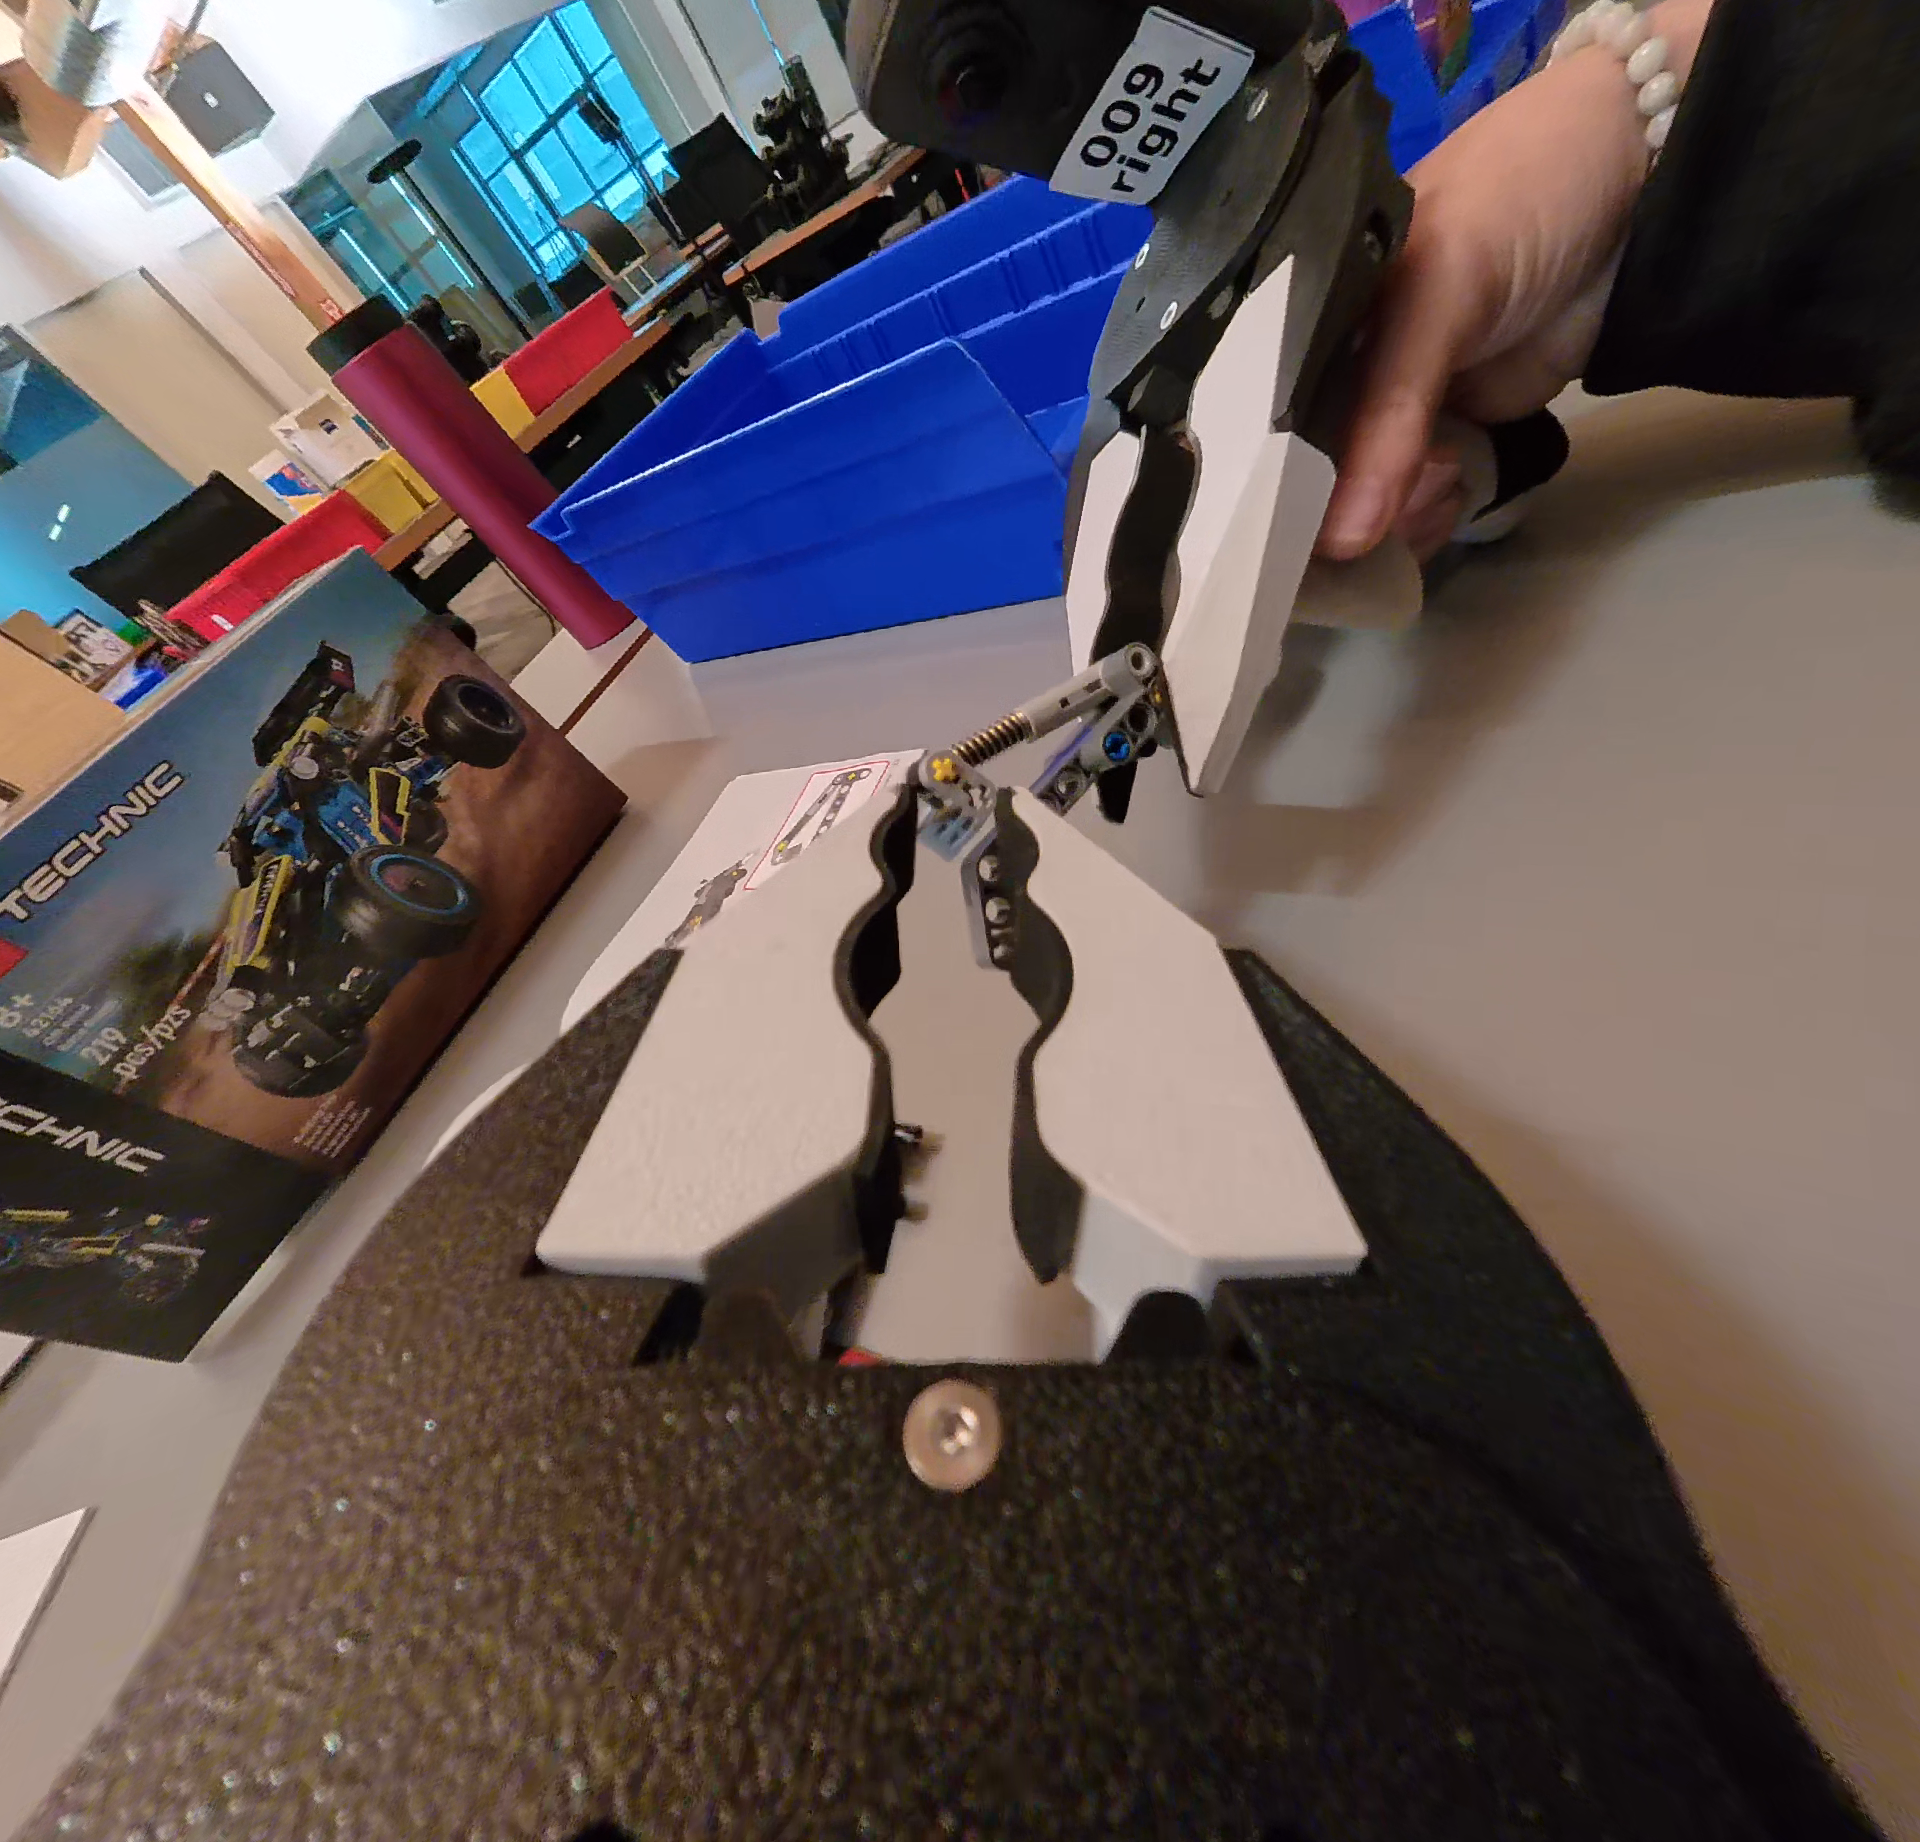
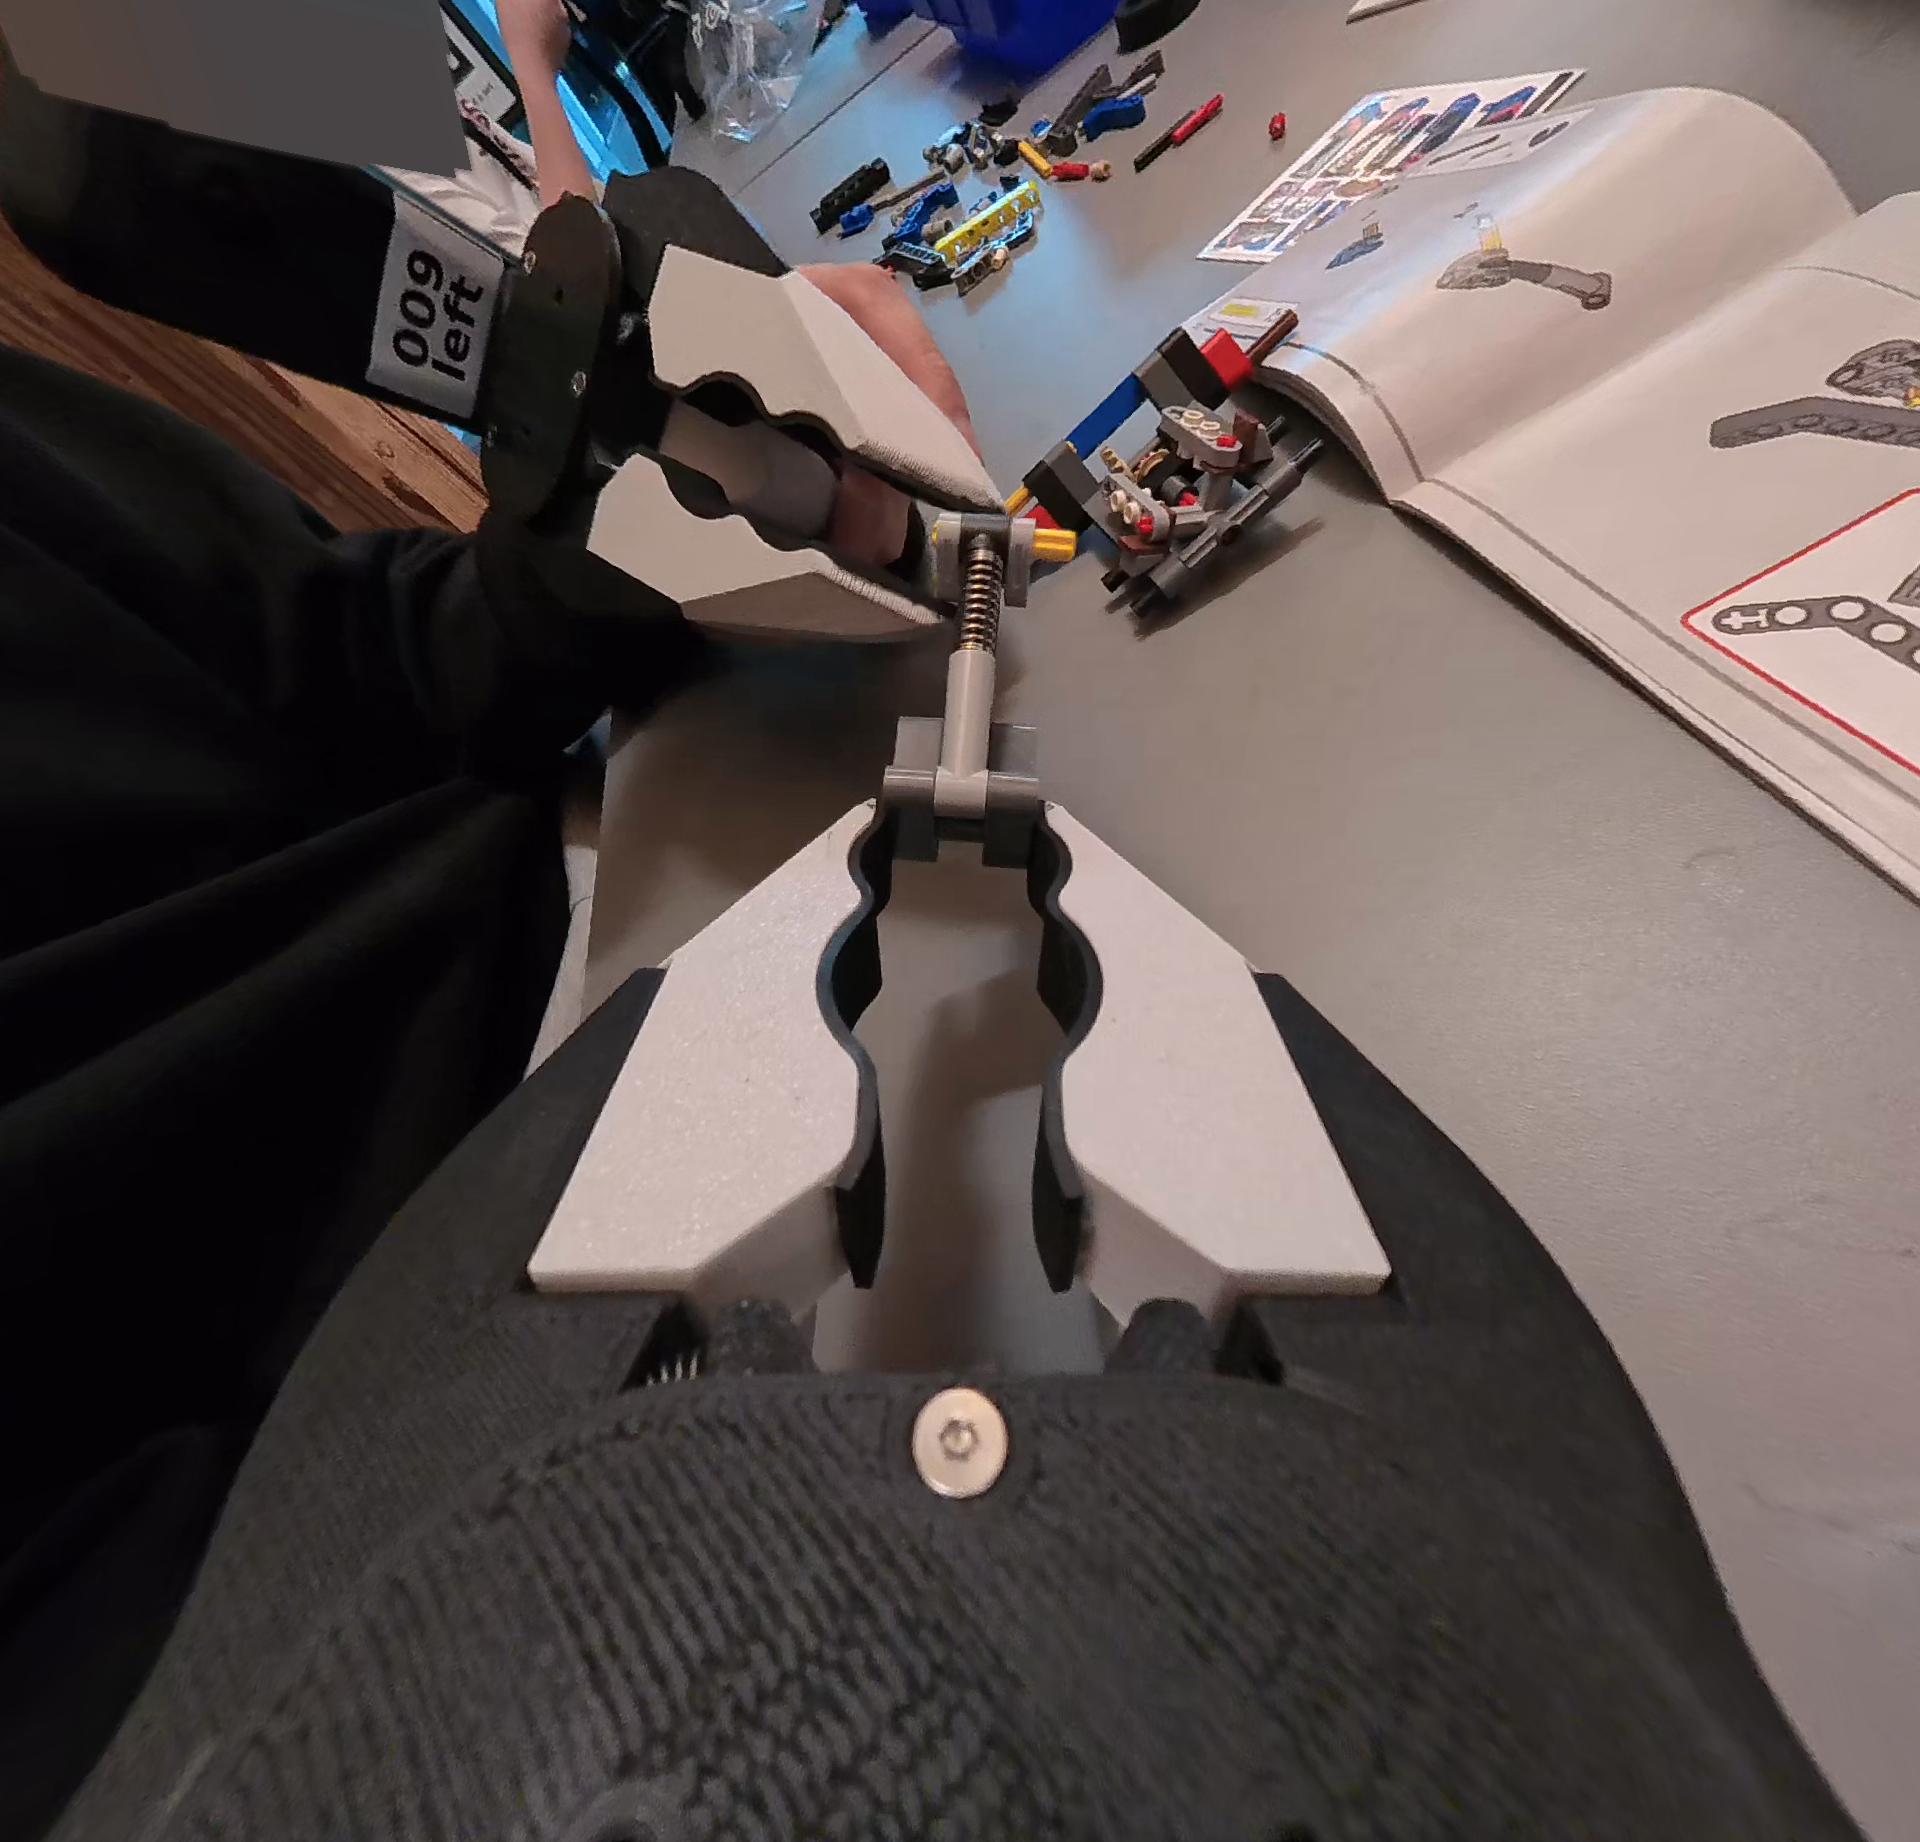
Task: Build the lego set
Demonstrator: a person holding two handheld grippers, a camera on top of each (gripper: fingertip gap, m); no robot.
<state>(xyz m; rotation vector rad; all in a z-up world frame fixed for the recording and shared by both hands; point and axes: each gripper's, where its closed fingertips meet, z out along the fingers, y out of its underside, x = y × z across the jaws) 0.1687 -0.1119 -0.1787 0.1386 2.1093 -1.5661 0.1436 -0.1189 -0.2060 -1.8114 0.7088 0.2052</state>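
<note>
A grey shock absorber (image 2: 975, 639) with a metal spring joins two small grey beam pieces above the table. My left gripper (image 1: 958, 805) is shut on the beam end with the yellow axle (image 2: 1051, 543). My right gripper (image 2: 958, 818) is shut on the other grey end piece (image 2: 961, 790). In the left wrist view the shock absorber (image 1: 1049, 712) runs from my left fingertips up to the right gripper (image 1: 1148, 743). In the right wrist view the left gripper (image 2: 961, 556) comes in from the left. A partly built chassis (image 2: 1164, 473) lies beside the open instruction booklet (image 2: 1558, 421).
Several loose bricks (image 2: 977, 203) lie farther back on the grey table, with a black tyre (image 2: 1158, 0) and a plastic bag (image 2: 748, 36). Blue bins (image 1: 831, 473), a maroon tube (image 1: 468, 473) and the set box (image 1: 260, 878) stand on the left side. Spacing between my two grippers at the tips: around 4 centimetres.
</note>
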